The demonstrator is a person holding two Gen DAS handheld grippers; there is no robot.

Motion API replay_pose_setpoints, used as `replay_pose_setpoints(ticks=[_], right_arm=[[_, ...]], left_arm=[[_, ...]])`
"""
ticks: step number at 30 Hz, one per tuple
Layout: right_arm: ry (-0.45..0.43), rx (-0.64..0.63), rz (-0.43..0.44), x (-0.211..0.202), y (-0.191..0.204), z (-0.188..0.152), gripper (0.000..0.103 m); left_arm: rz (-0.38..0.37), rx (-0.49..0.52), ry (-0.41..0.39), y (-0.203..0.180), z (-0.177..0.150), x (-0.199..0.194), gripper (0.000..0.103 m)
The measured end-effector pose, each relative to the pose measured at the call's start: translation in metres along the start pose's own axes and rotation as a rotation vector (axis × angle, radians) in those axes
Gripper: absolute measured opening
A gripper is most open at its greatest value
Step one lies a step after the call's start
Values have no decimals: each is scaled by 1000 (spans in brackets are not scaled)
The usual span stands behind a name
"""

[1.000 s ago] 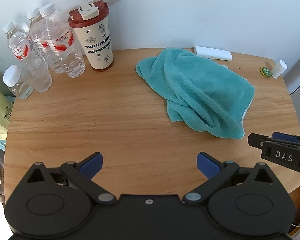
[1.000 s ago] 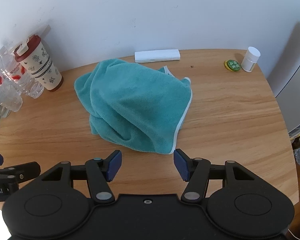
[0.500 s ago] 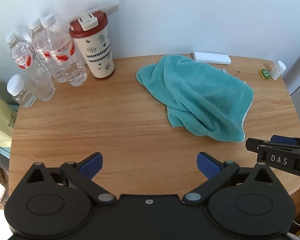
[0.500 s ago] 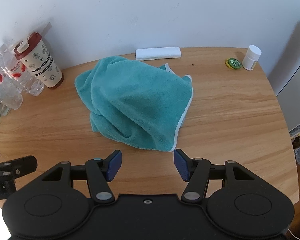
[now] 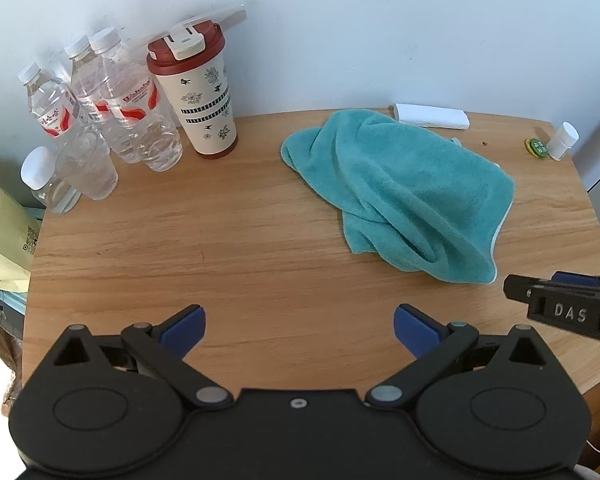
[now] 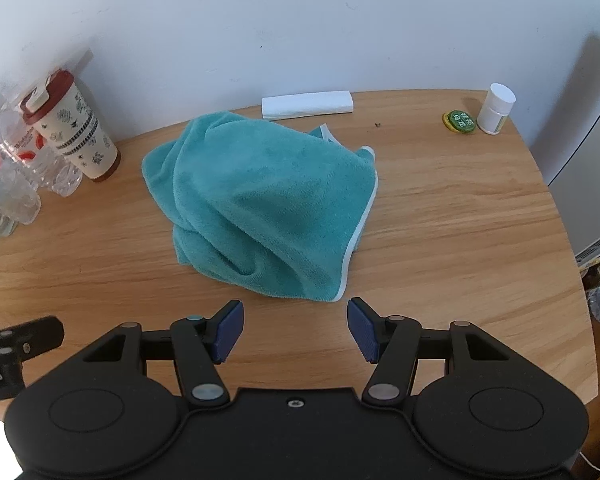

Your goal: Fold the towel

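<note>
A teal towel (image 5: pixel 404 192) lies crumpled in a loose heap on the round wooden table (image 5: pixel 220 248), toward the back right in the left wrist view. In the right wrist view the towel (image 6: pixel 268 204) sits just ahead of my right gripper (image 6: pixel 296 326), which is open and empty, its blue pads a short way in front of the towel's pale-edged near corner. My left gripper (image 5: pixel 300 328) is open and empty over bare wood, left of the towel. The right gripper's side (image 5: pixel 568 308) pokes in at the right edge of the left wrist view.
Several water bottles (image 5: pixel 132 120) and a red-lidded patterned cup (image 5: pixel 196 96) stand at the back left. A white folded packet (image 6: pixel 308 105) lies behind the towel by the wall. A small white jar (image 6: pixel 496 109) and a green round tin (image 6: pixel 459 121) sit at the back right.
Both grippers have pulled back and risen a little, so the table and towel look smaller and farther. The towel has not moved and both grippers stay open.
</note>
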State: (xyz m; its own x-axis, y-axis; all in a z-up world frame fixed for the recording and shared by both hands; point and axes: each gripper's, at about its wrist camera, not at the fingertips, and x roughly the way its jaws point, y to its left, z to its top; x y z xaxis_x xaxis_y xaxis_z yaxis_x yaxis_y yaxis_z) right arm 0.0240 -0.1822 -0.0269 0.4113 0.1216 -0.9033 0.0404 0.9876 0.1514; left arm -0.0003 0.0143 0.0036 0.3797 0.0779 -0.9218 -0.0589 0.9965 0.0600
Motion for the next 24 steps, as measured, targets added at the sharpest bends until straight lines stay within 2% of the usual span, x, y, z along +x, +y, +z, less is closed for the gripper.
replay_pose_setpoints(ticks=[4,11,19,24], right_arm=[[-36,5,-7,1,-16,6,63],[-54,122,-51,20,-75,36,63],[-37,132,40,57,-113,61,63],[-9,71,87,91,-118,65,62]], left_arm=[[2,-17,18,3,1,3,102],[3,-72,70,10,6,17,103],[35,-33,94,-14,15,44,102],[-1,-23,88,-39,24,58,102]])
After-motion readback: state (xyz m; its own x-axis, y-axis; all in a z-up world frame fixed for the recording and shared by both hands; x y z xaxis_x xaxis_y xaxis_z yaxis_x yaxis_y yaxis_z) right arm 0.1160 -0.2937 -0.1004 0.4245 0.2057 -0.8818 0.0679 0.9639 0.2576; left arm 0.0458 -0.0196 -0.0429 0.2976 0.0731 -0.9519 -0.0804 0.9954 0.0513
